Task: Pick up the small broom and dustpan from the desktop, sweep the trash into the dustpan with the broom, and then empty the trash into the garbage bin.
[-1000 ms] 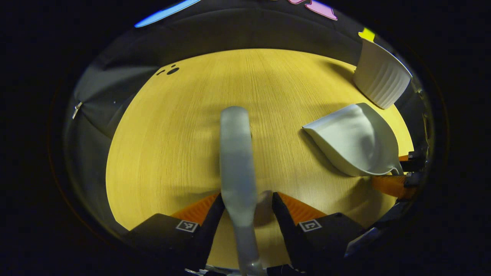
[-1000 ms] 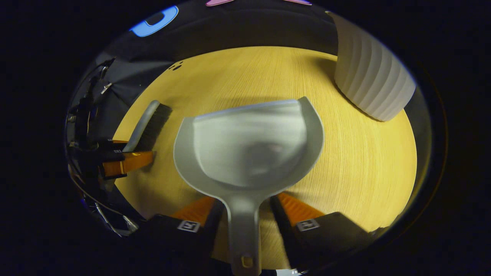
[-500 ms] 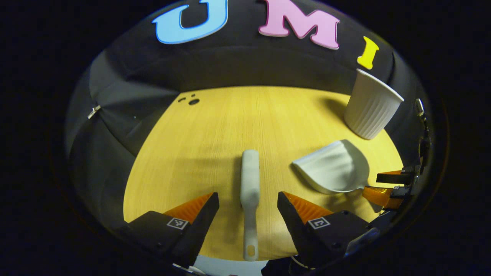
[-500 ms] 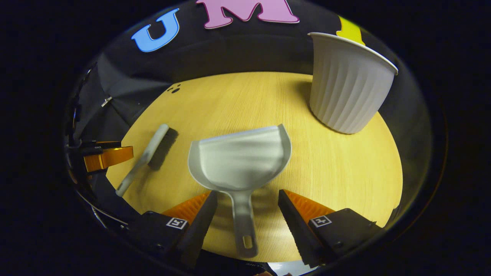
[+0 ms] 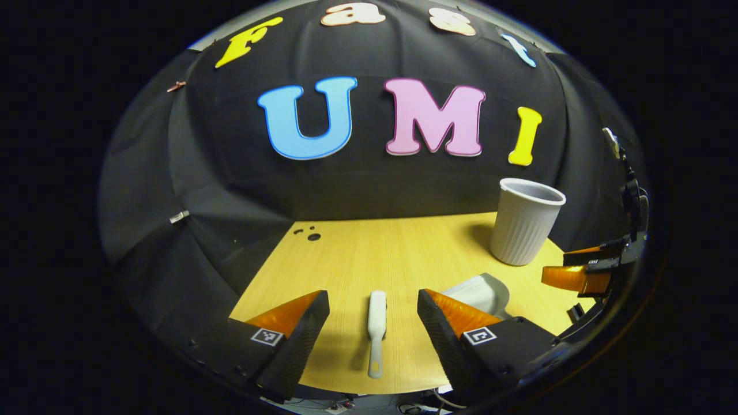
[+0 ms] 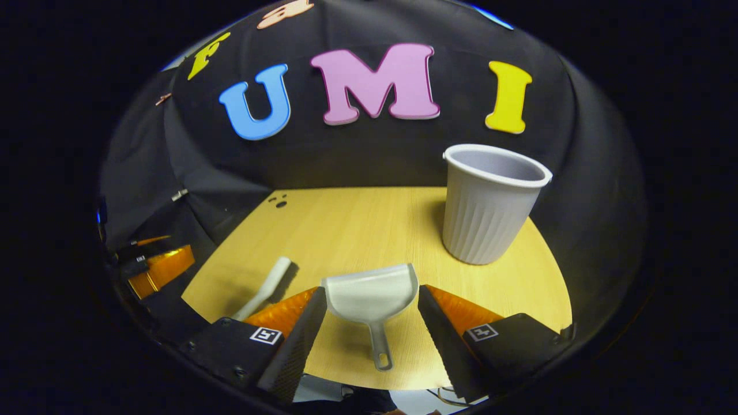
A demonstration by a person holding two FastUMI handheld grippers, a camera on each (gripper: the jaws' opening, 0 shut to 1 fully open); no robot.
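In the left gripper view, your left claw (image 5: 373,314) hangs above the near edge of the wooden counter (image 5: 346,259) with its jaws spread wide and nothing between them. The small broom (image 5: 376,328) lies flat on the counter below, handle toward you, framed by the two fingers but apart from both. The dustpan (image 5: 481,291) sits just to its right, partly hidden by one finger, and the ribbed garbage bin (image 5: 524,227) stands upright farther back on the right. In the right gripper view, your right claw (image 6: 372,314) is likewise open and empty, and the dustpan (image 6: 372,300) rests on the counter (image 6: 357,225) beneath it, handle toward you. The broom (image 6: 268,291) lies to its left and the bin (image 6: 489,203) stands behind on the right. No loose trash is visible on the counter (it may be too small to tell). Both handles are thin, so an off-centre descent could knock either tool aside, or off the near edge.
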